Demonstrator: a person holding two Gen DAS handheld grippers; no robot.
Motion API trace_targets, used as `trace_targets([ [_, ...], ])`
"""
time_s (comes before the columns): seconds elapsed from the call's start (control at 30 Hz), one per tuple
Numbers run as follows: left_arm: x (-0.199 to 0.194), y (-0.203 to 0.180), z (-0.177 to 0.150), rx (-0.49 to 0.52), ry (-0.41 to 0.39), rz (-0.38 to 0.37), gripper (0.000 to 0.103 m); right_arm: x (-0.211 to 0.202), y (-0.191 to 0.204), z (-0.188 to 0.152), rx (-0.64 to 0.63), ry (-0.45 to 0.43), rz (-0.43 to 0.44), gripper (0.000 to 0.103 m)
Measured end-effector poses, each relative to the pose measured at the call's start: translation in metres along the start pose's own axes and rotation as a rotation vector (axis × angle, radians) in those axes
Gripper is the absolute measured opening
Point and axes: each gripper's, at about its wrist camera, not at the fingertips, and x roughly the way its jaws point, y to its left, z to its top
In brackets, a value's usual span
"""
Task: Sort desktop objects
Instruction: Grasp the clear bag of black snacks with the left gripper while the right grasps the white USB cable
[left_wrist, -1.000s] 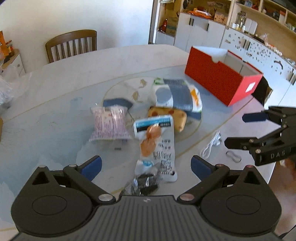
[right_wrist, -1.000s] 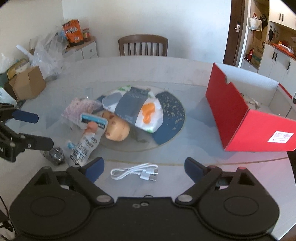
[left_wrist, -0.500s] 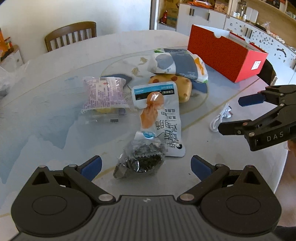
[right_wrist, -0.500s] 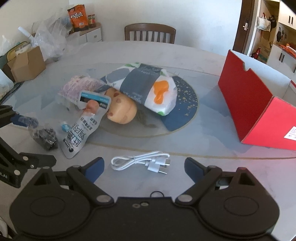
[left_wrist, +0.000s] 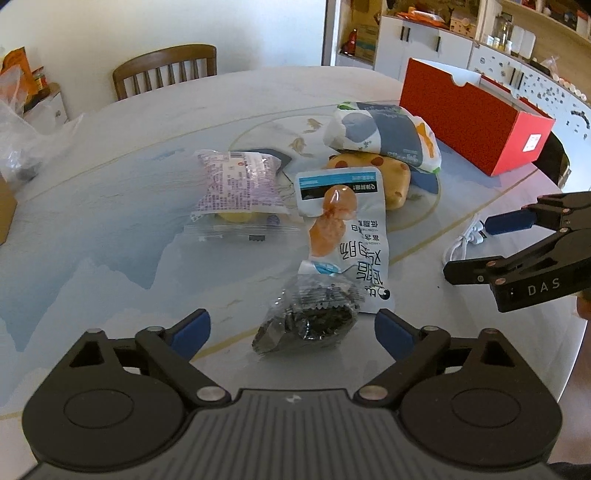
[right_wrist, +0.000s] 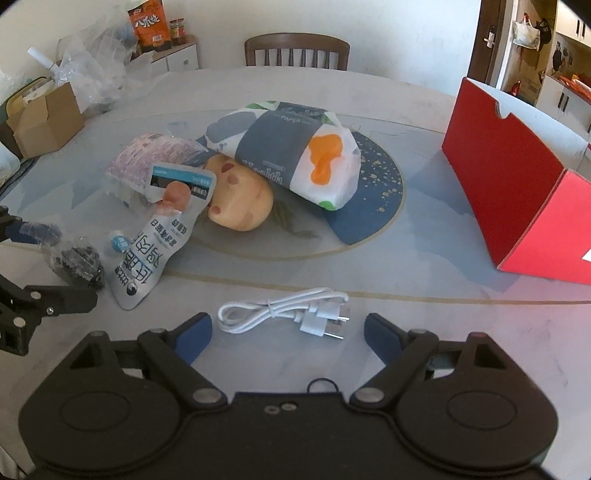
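A round marble-patterned worktop fills both views, with a wooden chair behind it and white cabinets along the far wall.

The left wrist view looks over the left hand-held gripper, its blue-padded fingers spread wide with nothing between them but a small dark crinkled packet lying on the worktop just ahead. Touching that packet is a long white snack pouch with an orange picture, and beyond it lie a purple-printed clear bag, a tan spotted plush toy and a tissue pack resting partly on the toy. This view alone shows the open top and white inside of the red box at the far right edge. The white cable appears here only in part, behind the right hand-held gripper, which comes in from the right with its fingers apart.

The right wrist view shows the whole coiled cable with its plug, lying just ahead of the wide-open, empty right hand-held gripper. It also shows a cardboard box and plastic bags at the worktop's left edge, and the dark blue mat under the tissue pack.
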Motion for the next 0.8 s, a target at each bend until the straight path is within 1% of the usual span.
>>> trace_targets([
  [0.13,-0.0015,0.0005,-0.0007,-0.003,0.001,-0.007,0.085,0.0010,-0.0002,0.0010,0.004,-0.003,0.001,0.087],
  [0.2,-0.0021,0.0001,-0.0009,-0.006,0.000,-0.008,0.075,0.0009,-0.0001,0.0012,0.005,-0.005,0.004,0.086],
  [0.33,-0.0024,0.0015,-0.0009,-0.020,0.003,-0.017,0.062,0.0001,0.0008,0.0010,-0.001,-0.009,0.004,0.081],
  [0.37,-0.0024,0.0012,-0.0008,-0.018,0.002,-0.020,0.055,-0.0002,0.0016,0.0010,-0.004,-0.010,0.005,0.079],
  [0.4,-0.0027,0.0012,-0.0009,-0.014,0.001,-0.020,0.053,-0.0005,0.0020,0.0011,-0.005,-0.011,0.005,0.078],
  [0.57,-0.0024,0.0022,0.0001,-0.015,0.004,-0.029,0.045,-0.0012,0.0028,0.0010,-0.003,-0.013,0.001,0.075],
  [0.8,-0.0046,0.0032,0.0041,-0.026,0.007,-0.043,0.041,-0.0031,0.0003,0.0018,0.017,-0.015,-0.003,0.073],
])
